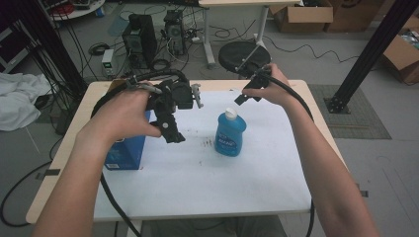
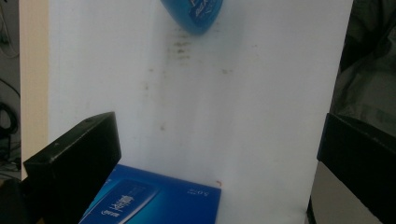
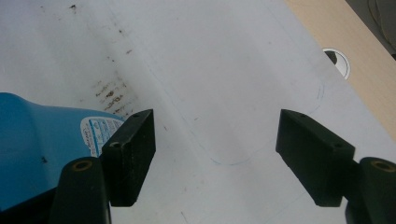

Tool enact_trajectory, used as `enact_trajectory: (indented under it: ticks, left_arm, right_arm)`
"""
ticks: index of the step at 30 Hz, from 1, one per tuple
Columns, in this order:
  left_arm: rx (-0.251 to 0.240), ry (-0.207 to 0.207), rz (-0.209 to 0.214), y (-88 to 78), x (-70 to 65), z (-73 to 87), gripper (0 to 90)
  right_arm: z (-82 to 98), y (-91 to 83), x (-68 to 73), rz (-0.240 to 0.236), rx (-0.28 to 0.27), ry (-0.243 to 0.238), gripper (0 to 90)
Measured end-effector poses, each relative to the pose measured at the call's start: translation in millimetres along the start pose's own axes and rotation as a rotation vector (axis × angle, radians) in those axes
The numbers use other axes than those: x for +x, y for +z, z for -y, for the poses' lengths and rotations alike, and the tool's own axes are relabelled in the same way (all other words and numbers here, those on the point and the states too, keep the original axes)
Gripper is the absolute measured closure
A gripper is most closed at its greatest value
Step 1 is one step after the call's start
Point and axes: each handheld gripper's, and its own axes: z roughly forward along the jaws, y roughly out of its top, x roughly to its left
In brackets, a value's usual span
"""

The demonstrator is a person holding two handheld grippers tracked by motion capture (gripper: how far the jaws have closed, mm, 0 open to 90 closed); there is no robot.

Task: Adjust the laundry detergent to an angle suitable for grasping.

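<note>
While your right hand-held gripper [image 3: 215, 158] hangs spread and empty beside the bottle [image 1: 230, 132] standing mid-desk, centre it over the cap before closing; left hand-held gripper [image 2: 219, 163] spread above the box [image 2: 154, 200].

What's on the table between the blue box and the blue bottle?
Nothing solid: in the high view only bare white mat, with faint brown specks, separates the blue box from the blue bottle.

Left tongs [image 1: 170, 129] and right tongs [image 1: 243, 97] hover with jaws apart, empty
</note>
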Motion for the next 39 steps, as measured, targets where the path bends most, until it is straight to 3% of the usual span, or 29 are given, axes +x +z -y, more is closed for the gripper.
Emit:
enact_trajectory:
  ticks: [27, 33, 39]
  left_arm:
    - [0.010, -0.004, 0.006, 1.0, 1.4, -1.2, 0.1]
    - [-0.003, -0.025, 0.003, -1.1, -0.3, 0.8, 0.1]
    - [0.004, -0.014, 0.003, 0.6, 1.2, 0.4, 0.1]
  right_arm:
    - [3.3, -3.8, -3.3, 0.000, -0.013, 0.006, 28.4]
    - [3.4, -3.2, -3.3, -0.006, -0.017, 0.002, 28.4]
    - [3.1, -2.2, -2.6, -0.006, -0.015, -0.005, 28.3]
